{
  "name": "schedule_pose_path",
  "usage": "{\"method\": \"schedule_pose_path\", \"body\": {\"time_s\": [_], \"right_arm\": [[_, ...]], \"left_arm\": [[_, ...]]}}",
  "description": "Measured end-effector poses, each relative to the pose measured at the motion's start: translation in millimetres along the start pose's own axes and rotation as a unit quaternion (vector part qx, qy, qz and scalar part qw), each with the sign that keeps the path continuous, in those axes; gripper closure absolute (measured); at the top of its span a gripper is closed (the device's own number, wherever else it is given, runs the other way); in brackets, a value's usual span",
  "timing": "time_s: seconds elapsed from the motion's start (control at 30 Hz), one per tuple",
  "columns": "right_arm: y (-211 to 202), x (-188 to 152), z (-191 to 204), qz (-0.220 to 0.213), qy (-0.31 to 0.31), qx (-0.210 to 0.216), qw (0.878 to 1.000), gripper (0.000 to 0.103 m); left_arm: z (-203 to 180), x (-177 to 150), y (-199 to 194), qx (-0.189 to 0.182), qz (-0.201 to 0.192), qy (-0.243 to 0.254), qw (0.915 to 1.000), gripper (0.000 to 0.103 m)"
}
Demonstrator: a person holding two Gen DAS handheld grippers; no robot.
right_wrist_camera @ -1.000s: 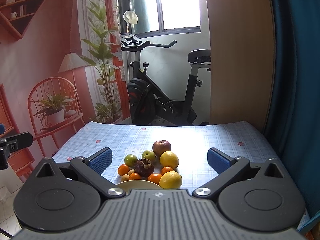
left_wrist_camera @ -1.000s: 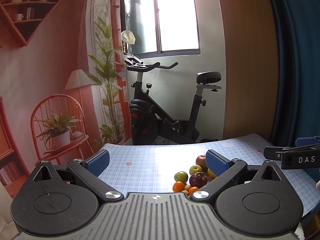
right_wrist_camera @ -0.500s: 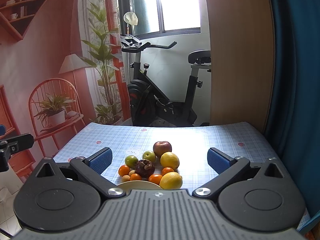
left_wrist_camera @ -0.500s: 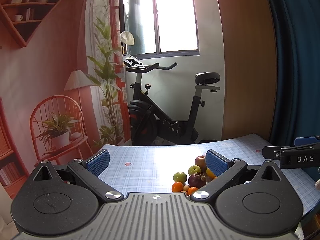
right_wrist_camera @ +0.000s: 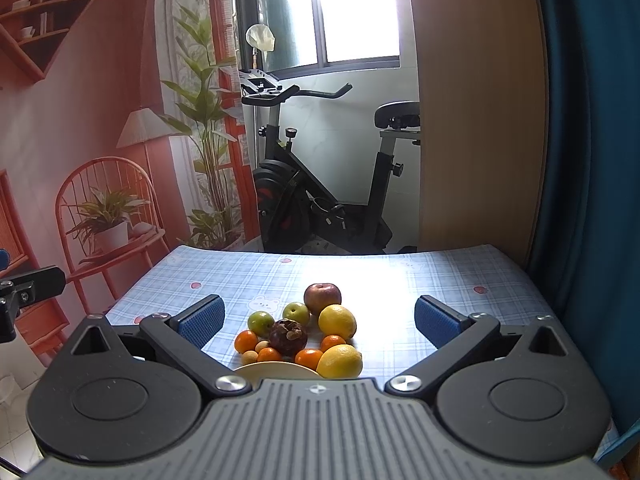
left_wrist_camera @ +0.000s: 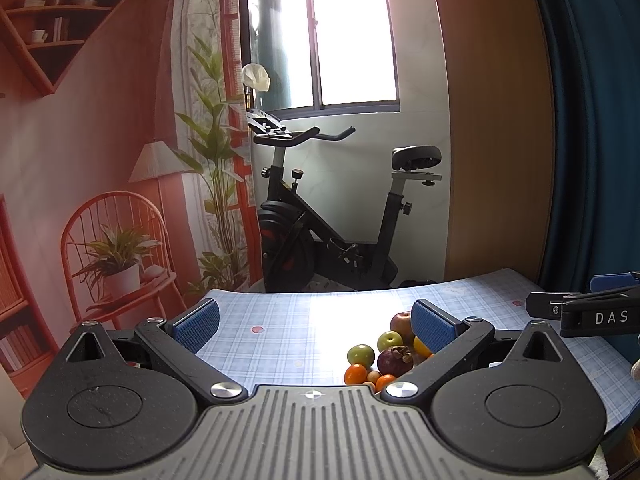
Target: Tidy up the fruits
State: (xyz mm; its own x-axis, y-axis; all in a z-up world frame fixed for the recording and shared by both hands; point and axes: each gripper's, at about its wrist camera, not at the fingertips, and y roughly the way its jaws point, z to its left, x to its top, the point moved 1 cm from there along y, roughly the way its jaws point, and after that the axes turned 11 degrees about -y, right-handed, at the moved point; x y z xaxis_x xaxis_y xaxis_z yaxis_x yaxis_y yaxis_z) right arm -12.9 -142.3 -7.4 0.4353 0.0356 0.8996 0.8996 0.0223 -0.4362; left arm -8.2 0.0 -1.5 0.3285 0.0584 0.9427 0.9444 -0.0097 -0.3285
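Note:
A cluster of fruit lies on the blue checked tablecloth (right_wrist_camera: 400,276): a red apple (right_wrist_camera: 322,298), two lemons (right_wrist_camera: 337,321), two green fruits (right_wrist_camera: 261,322), a dark mangosteen (right_wrist_camera: 288,336) and several small oranges (right_wrist_camera: 246,341). A cream plate (right_wrist_camera: 276,371) shows just its rim in front of them. My right gripper (right_wrist_camera: 318,316) hovers open above the near side of the cluster, empty. My left gripper (left_wrist_camera: 314,322) is open and empty too; the mangosteen (left_wrist_camera: 395,361) and apple (left_wrist_camera: 401,322) sit by its right finger. The right gripper's side (left_wrist_camera: 584,312) pokes in at the far right.
An exercise bike (right_wrist_camera: 320,184) stands beyond the table's far edge under the window. A wooden panel (right_wrist_camera: 480,120) and a dark blue curtain (right_wrist_camera: 592,160) border the right side. A red-toned wall mural with chair and plants (right_wrist_camera: 100,200) fills the left.
Both grippers have drifted slightly; the fruit sits a touch further right in the left wrist view. Nothing was grasped or released.

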Motion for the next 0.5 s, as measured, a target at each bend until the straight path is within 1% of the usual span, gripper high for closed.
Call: {"method": "schedule_pose_path", "body": {"time_s": [0.5], "right_arm": [[-3.3,-1.0,6.0,-0.003,-0.006,0.001,1.0,0.0]], "left_arm": [[1.8,0.0,1.9,0.003,0.0,-0.009,1.0,0.0]]}}
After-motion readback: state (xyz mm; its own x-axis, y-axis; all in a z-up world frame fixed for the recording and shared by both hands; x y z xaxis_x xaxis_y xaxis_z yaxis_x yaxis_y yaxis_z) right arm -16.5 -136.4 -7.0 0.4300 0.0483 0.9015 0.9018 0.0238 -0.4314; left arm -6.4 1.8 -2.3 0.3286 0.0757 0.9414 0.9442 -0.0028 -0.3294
